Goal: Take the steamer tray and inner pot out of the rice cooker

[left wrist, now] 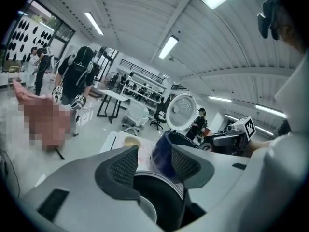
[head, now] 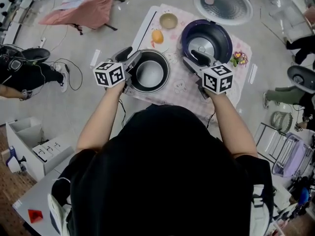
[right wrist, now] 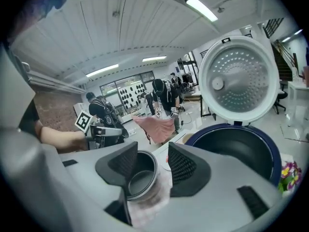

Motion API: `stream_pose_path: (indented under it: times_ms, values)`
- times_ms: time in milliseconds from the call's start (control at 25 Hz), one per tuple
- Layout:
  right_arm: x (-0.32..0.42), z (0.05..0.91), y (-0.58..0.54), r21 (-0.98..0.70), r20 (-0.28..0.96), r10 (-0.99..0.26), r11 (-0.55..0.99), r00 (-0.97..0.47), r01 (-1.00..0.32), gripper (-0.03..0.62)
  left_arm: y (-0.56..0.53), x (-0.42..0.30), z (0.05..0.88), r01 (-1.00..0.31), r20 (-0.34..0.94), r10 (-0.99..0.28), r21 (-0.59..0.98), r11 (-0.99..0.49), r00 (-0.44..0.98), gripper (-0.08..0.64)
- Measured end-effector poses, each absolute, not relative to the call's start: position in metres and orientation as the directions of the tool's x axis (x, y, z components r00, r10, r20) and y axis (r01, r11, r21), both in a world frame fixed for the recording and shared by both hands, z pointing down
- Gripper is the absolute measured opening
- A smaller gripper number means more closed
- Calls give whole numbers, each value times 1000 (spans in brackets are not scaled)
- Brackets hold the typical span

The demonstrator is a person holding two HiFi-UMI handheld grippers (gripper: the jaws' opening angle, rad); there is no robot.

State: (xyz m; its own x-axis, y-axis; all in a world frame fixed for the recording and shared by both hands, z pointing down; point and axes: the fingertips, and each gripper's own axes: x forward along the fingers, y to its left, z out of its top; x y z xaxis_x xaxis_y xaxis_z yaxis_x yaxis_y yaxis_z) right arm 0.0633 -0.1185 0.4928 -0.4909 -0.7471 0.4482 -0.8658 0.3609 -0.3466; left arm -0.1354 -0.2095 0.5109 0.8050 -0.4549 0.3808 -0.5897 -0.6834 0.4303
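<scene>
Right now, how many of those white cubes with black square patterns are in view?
2. One white cube with black square markers rides the left tool, beside the dark round inner pot; the other rides the right tool, by the navy rice cooker. None looks hidden.

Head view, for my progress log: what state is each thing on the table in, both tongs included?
Rice cooker: open, inner pot not in it.
Lid: swung up.
Inner pot: out, upright on the cloth, left of the cooker.
Left tongs: open over the pot's rim, clamping nothing.
Right tongs: open, empty, by the cooker.
Bowl: upright.
</scene>
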Motion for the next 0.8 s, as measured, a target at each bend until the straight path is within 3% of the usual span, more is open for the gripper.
stream_pose_path:
  times_ms: [240, 800]
  values:
    - [105, 473, -100, -324, 428, -808, 281, -404, -904, 204, -189, -78, 487, -451, 373, -334, 294, -842, 866, 225]
    - [191, 454, -43, -307, 397, -893, 88, -212, -948, 204, -155, 21, 420, -232, 268, -174, 203, -951, 947, 229]
